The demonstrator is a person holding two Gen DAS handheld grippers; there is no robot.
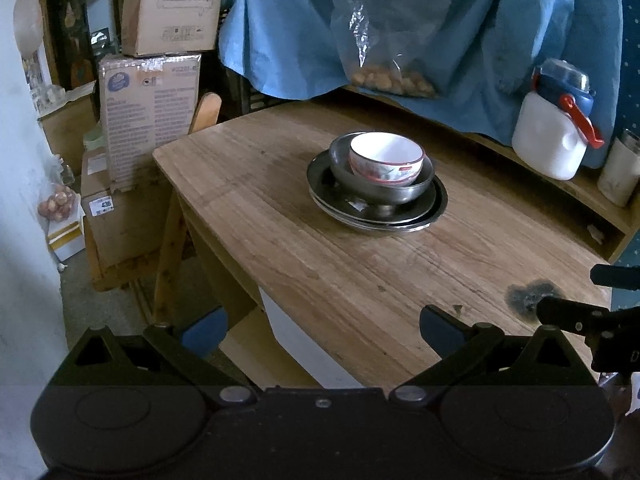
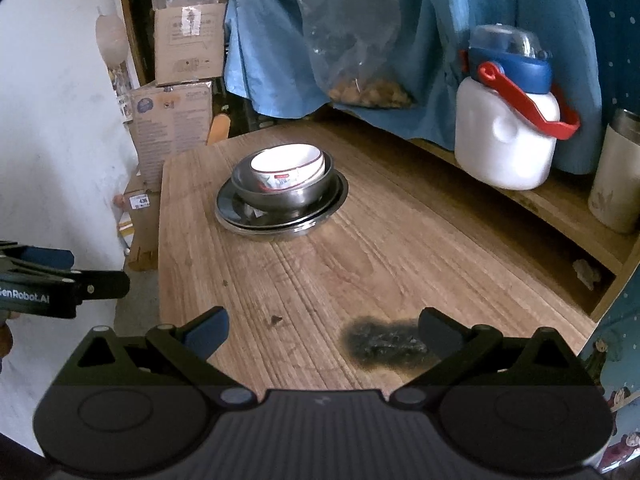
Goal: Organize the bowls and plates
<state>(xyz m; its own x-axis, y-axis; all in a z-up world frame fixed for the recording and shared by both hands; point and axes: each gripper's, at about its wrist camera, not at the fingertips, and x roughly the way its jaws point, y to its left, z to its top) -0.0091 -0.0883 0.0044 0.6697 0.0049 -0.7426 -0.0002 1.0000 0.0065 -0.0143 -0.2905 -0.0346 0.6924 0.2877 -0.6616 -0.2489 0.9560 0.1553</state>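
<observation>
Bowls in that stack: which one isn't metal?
The white bowl with the red rim line, nested on top. The grey metal bowl holding it and the metal plates beneath are all dull steel.

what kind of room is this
Probably a cluttered home storeroom or back room used for eating: a worn wooden table holding stacked dishes, taped cardboard boxes piled by the wall, and a blue cloth draped over things behind.
</observation>
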